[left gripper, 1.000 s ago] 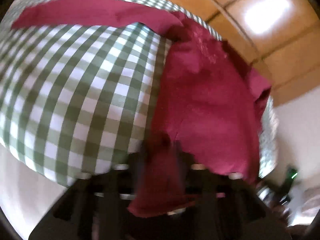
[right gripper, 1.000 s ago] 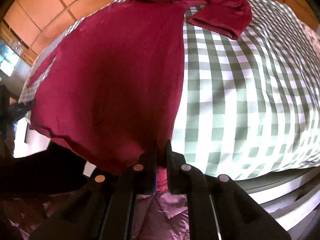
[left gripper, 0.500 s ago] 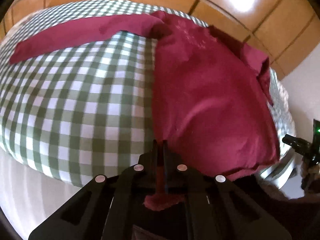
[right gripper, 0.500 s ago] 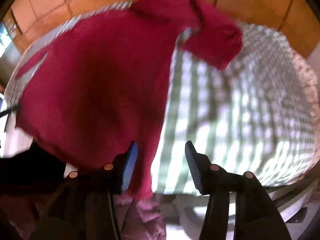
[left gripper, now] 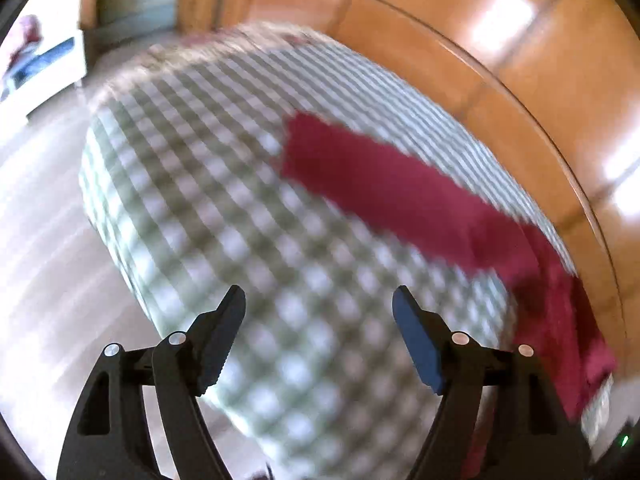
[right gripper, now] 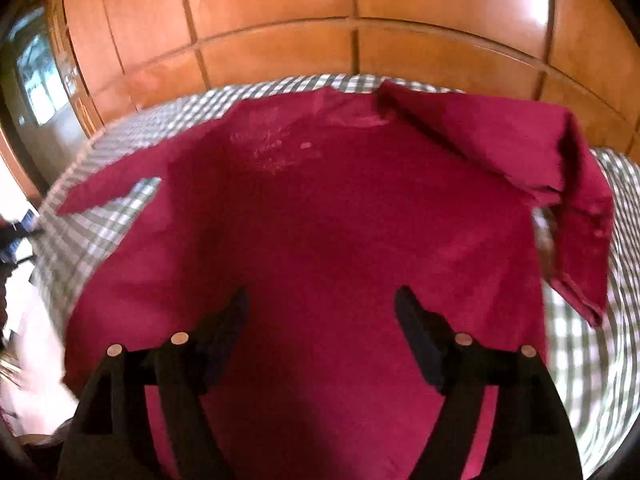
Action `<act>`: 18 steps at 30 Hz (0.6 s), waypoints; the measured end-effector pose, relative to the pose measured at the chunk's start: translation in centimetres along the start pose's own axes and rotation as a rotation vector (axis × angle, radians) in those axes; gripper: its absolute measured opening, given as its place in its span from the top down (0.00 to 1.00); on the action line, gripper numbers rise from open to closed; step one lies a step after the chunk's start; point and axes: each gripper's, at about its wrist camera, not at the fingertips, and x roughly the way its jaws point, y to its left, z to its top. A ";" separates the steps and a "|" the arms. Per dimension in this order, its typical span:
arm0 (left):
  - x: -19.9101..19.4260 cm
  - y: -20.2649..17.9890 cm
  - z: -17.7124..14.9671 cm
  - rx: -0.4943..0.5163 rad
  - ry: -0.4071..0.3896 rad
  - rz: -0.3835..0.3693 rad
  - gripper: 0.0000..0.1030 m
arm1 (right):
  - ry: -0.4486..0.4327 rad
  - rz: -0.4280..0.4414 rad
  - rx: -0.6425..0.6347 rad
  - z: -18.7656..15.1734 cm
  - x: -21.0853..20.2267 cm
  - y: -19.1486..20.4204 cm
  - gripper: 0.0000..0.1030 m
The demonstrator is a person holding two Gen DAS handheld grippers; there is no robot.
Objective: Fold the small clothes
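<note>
A dark red long-sleeved shirt (right gripper: 320, 220) lies spread on a green-checked bed (left gripper: 224, 216) beside wooden panelling (right gripper: 280, 20). The right gripper (right gripper: 320, 308) hovers over its body, the left gripper (left gripper: 318, 308) over bare cover near 1 outstretched sleeve (left gripper: 392, 192); both pairs of fingers are opening wide, holding nothing.

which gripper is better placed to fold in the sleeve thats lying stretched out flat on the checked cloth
Left. The left gripper, jaws opening and empty, looks along the straight sleeve. The right gripper hangs over the shirt body, beside the already folded sleeve.
</note>
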 end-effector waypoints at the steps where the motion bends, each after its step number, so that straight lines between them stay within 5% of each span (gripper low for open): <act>1: 0.7 0.6 1.5 -0.004 -0.010 0.017 0.28 | 0.014 -0.008 -0.003 0.0 1.0 0.3 0.27; 8: 7.7 1.1 6.7 -0.022 0.023 0.155 0.28 | 0.028 0.003 0.019 -1.1 3.9 -0.1 0.14; 9: 8.2 0.7 7.1 0.002 0.013 0.178 0.38 | 0.027 0.001 0.014 -1.1 4.1 0.0 0.12; 10: 8.6 0.0 7.5 0.048 0.006 0.173 0.73 | 0.024 0.002 0.012 -1.2 4.2 0.1 0.11; 11: 8.9 -0.6 7.9 0.085 0.019 0.135 0.87 | 0.022 0.001 0.011 -1.2 4.3 0.2 0.10; 15: 8.4 -2.7 10.1 0.172 -0.051 0.222 0.98 | 0.023 -0.010 0.008 -1.0 4.8 0.5 0.06; 18: 7.3 -2.0 13.0 0.128 -0.143 0.307 0.98 | 0.018 -0.029 0.003 -1.1 4.8 0.7 0.05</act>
